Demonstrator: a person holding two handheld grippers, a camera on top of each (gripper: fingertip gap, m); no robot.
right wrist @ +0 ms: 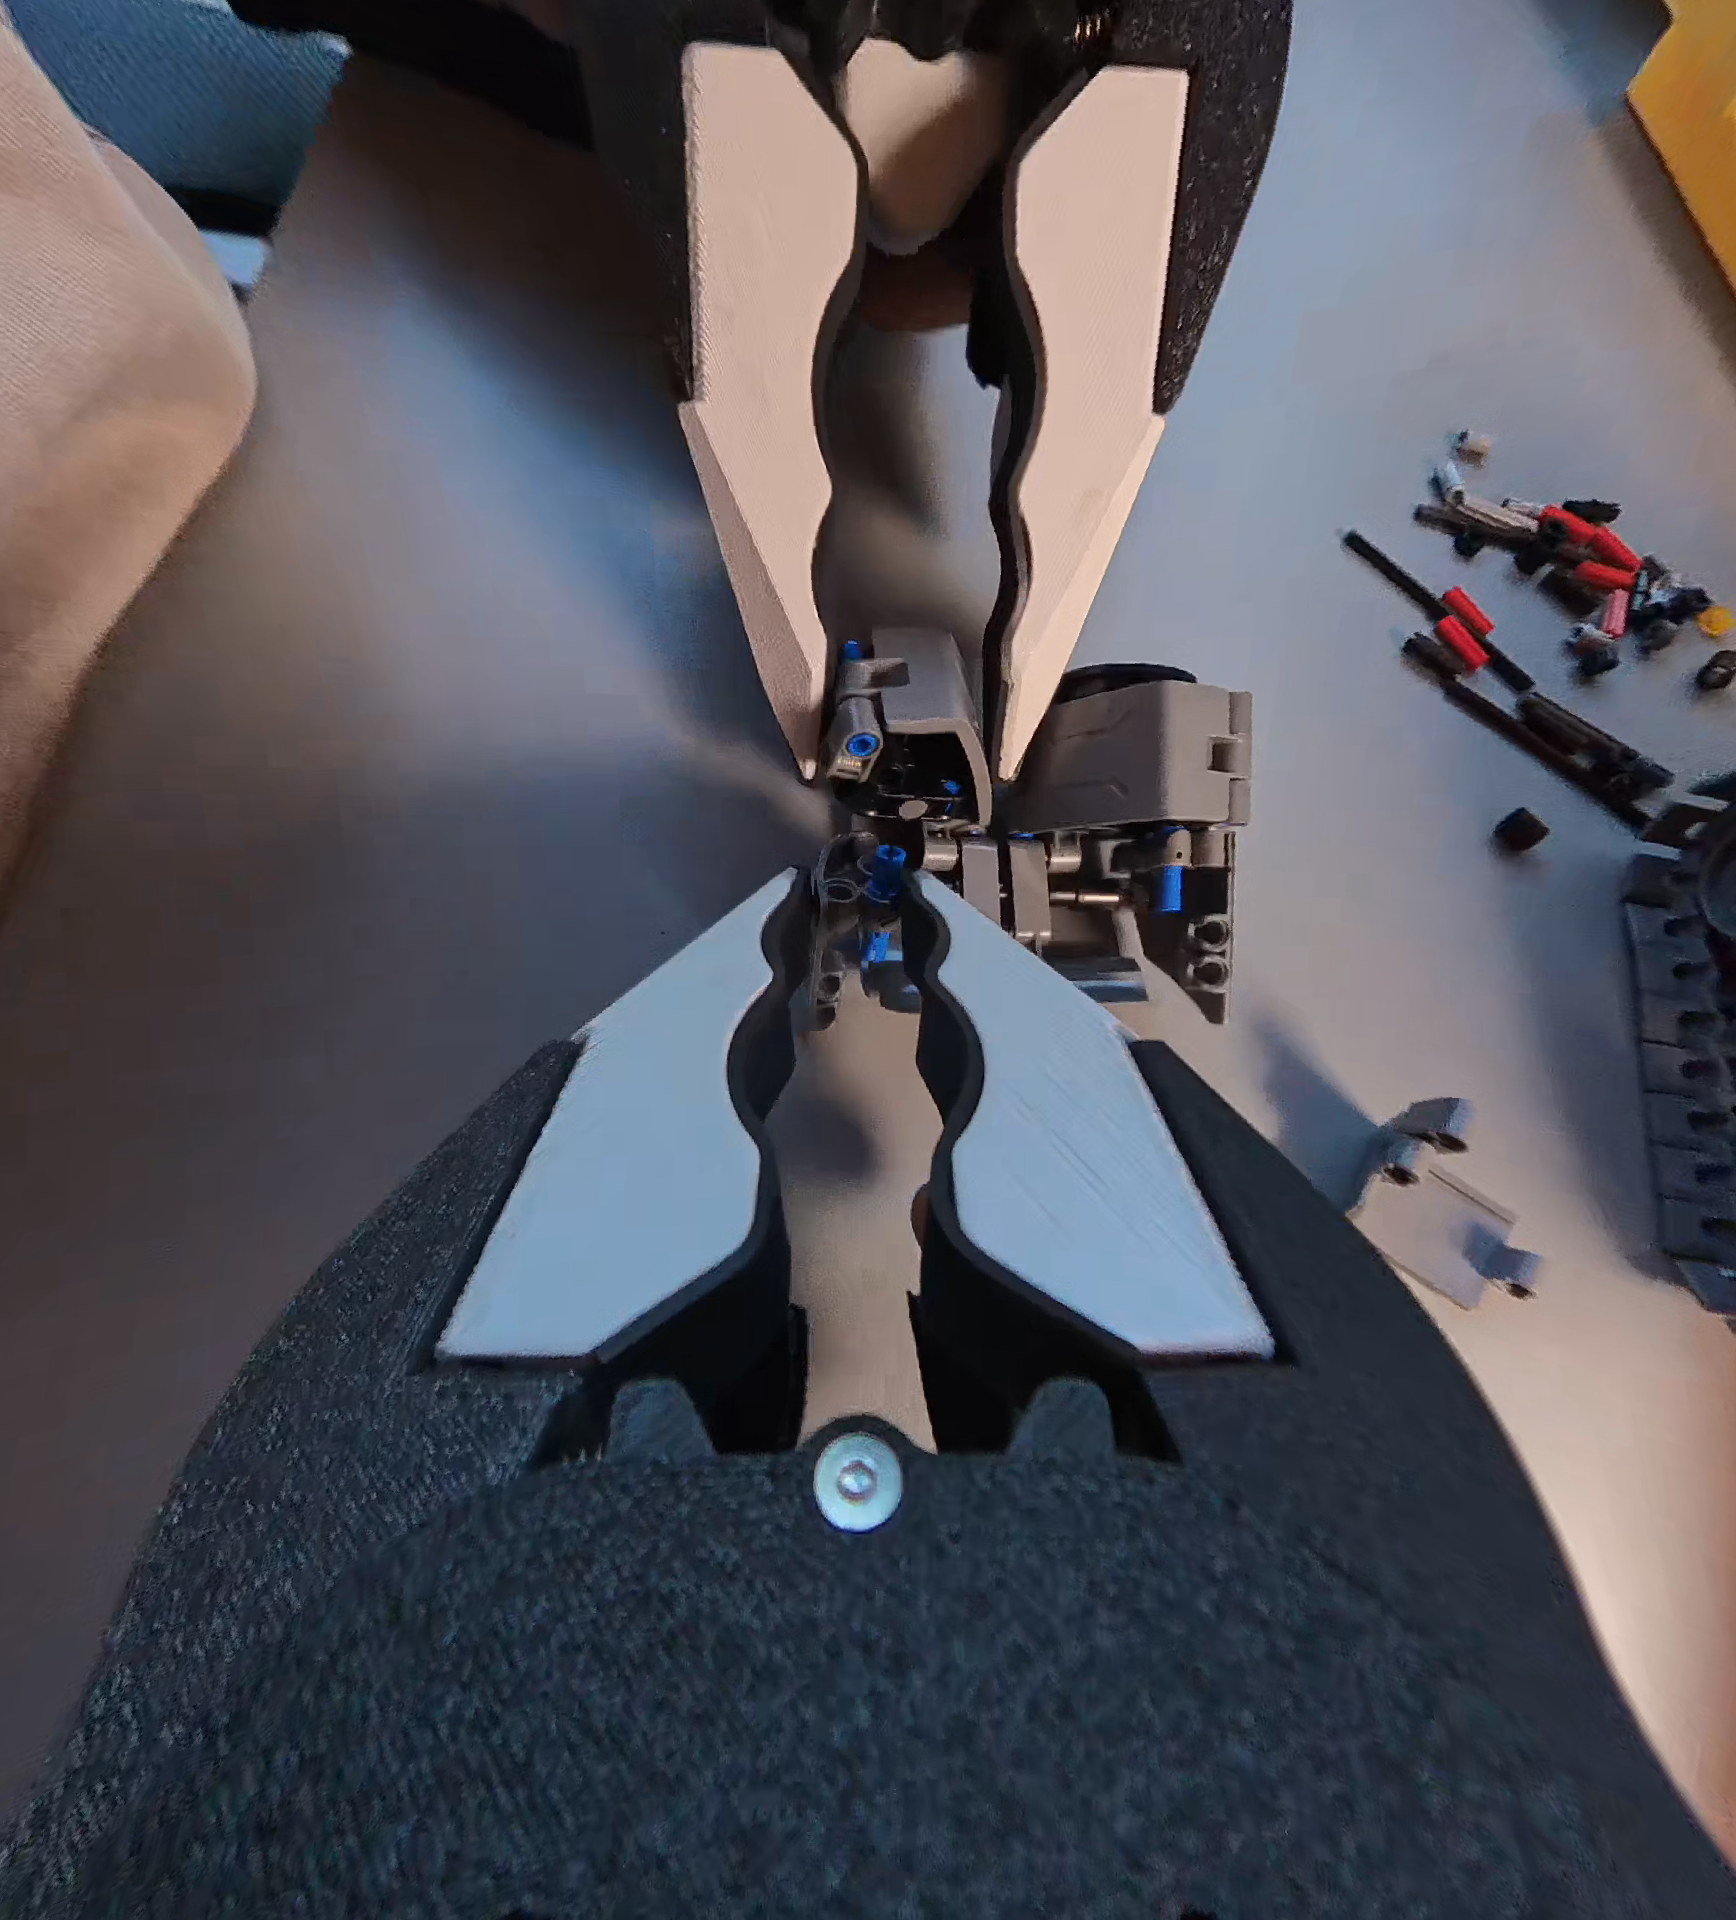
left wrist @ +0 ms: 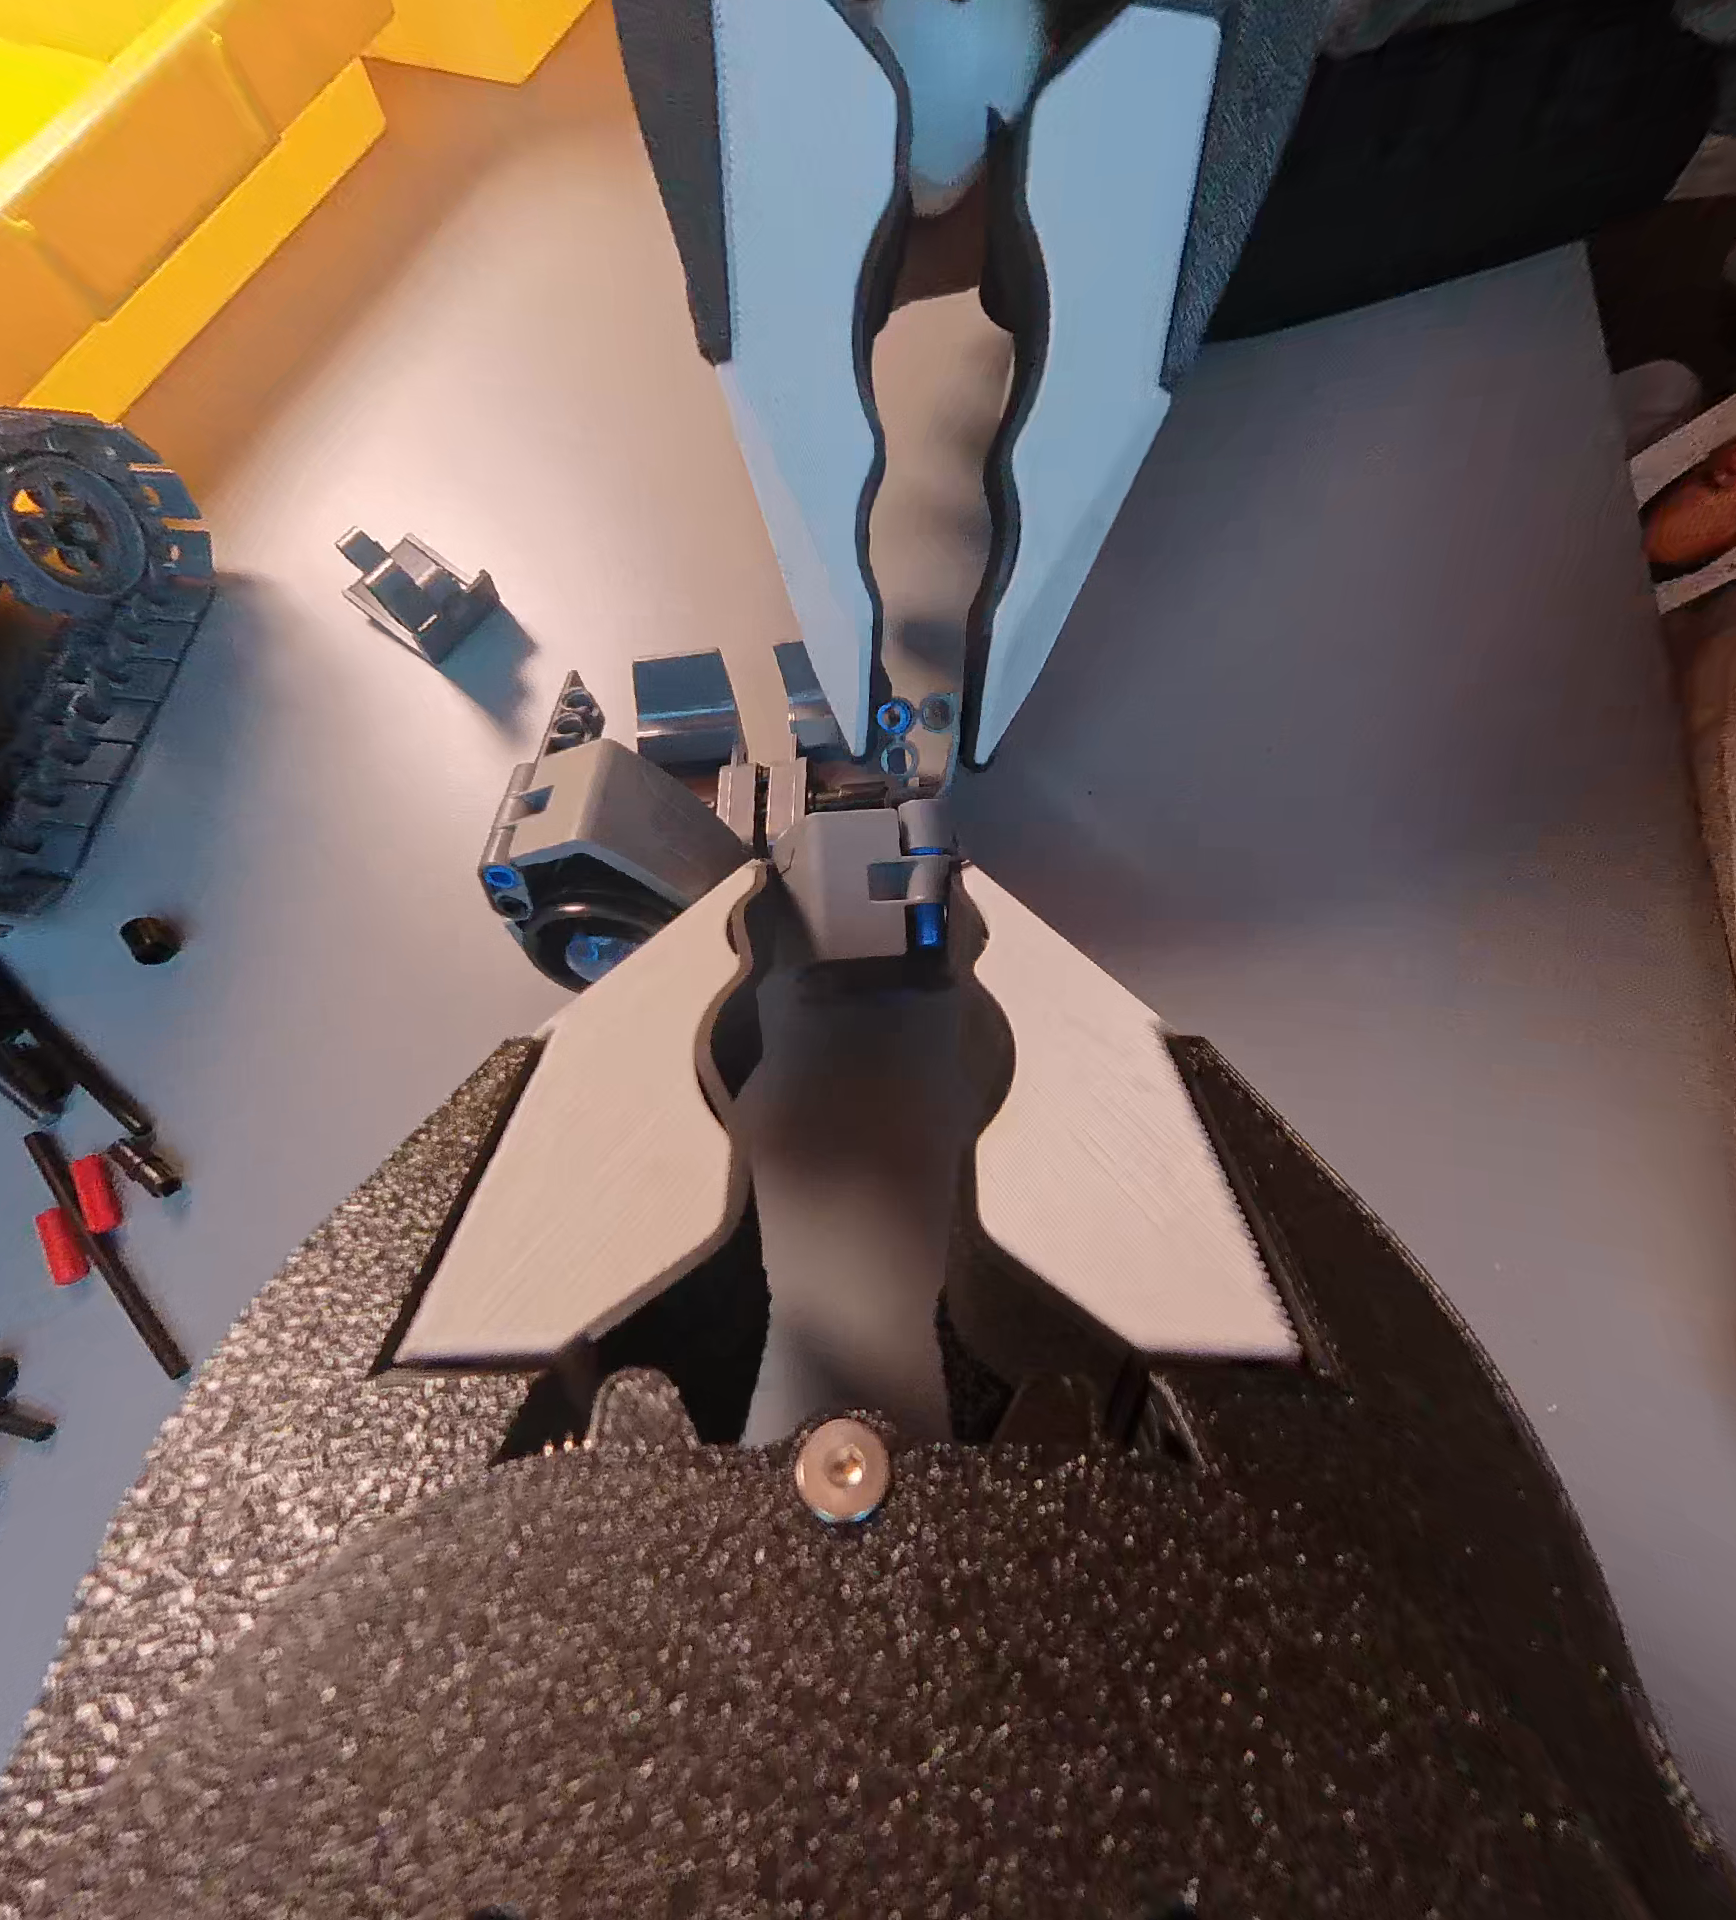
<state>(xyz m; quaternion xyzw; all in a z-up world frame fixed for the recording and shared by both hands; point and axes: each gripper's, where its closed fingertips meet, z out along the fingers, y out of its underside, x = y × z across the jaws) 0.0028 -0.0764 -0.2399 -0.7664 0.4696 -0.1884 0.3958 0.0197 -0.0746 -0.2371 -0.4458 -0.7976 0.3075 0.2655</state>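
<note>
Item: grey brick assembly [left wrist: 739,821] on my table [left wrist: 1259,831]. Left hand-held gripper [left wrist: 859,883] clamped on one end, right hand-held gripper [right wrist: 859,894] clamped on other.

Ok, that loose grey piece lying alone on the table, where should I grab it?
Likely from straight above, closing across the raised lugs of the grey piece, not its thin plate, which seems to lie flat on the table. It sits apart from the tracked vehicle, leaving room. The left gripper and right gripper are both shut on the brick assembly.
</note>
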